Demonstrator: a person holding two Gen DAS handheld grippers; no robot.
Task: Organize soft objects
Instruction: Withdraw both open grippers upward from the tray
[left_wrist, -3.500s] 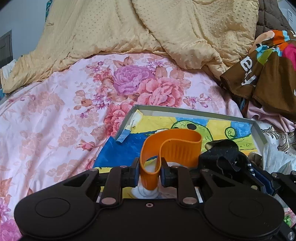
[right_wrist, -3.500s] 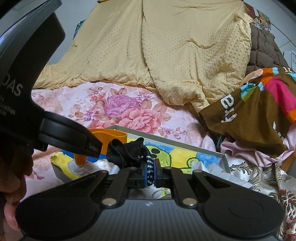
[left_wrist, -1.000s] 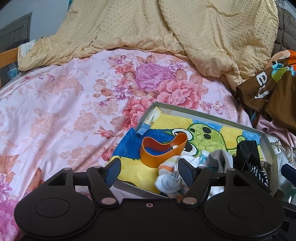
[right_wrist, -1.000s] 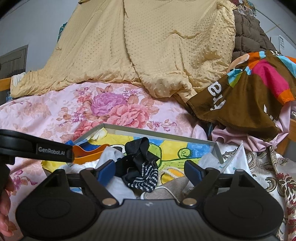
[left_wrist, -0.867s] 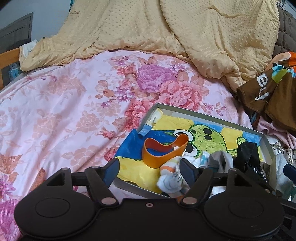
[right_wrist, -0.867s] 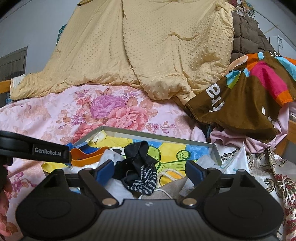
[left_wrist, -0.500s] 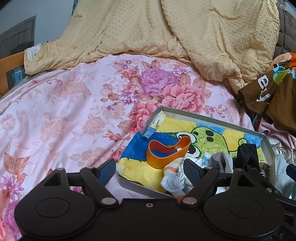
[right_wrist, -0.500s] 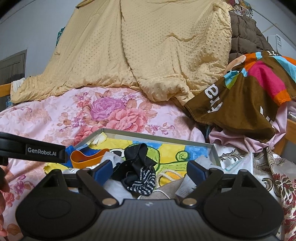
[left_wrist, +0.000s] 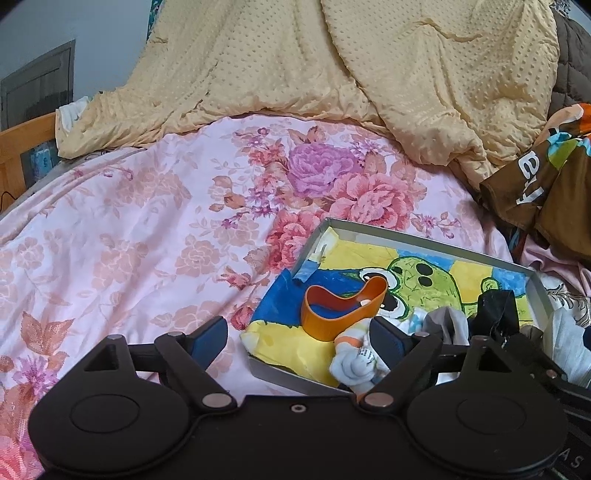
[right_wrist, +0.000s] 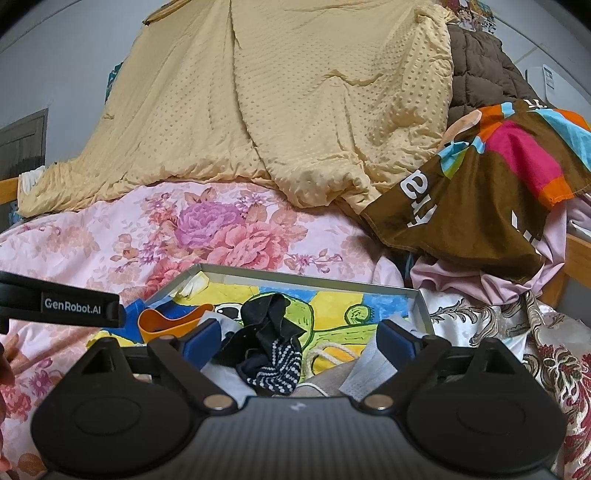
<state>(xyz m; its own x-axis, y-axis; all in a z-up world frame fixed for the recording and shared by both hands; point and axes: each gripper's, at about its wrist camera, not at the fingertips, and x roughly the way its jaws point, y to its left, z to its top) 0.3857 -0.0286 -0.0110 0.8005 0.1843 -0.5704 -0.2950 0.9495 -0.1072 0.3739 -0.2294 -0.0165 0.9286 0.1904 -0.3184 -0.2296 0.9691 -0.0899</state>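
Ahead of your left gripper (left_wrist: 297, 341), just past its spread fingers, sits the shallow grey tray (left_wrist: 417, 235) on the floral bedsheet (left_wrist: 147, 229), its floor lined with a yellow, blue and green cartoon picture. Your left jaws have just been opening and stand wide apart with nothing pressed between the pads; the left finger hangs over bare sheet, the right one over the tray's near corner. Beyond the fingertips, inside the tray, the orange band (left_wrist: 341, 310) lies as a loose loop on its edge. Touching its near side is the white and orange sock (left_wrist: 352, 360), bunched up just inside your right finger.

Between the fingers of your right gripper (right_wrist: 299, 339) lies the black sock (right_wrist: 271, 332), crumpled in the tray with its white-dotted end nearest you. Those jaws have also just been opening, and the blue pads stand clear of the sock on both sides, so nothing is held. A loop of white cord (right_wrist: 327, 352) lies to the right of the sock, and pale cloth (right_wrist: 369, 363) is bunched under the right finger. Off to the left of this gripper you can see the other tool's black arm.

Farther off, a yellow dotted blanket (right_wrist: 277, 110) is heaped behind the tray, and a brown multicoloured garment (right_wrist: 480, 192) is piled to the right.
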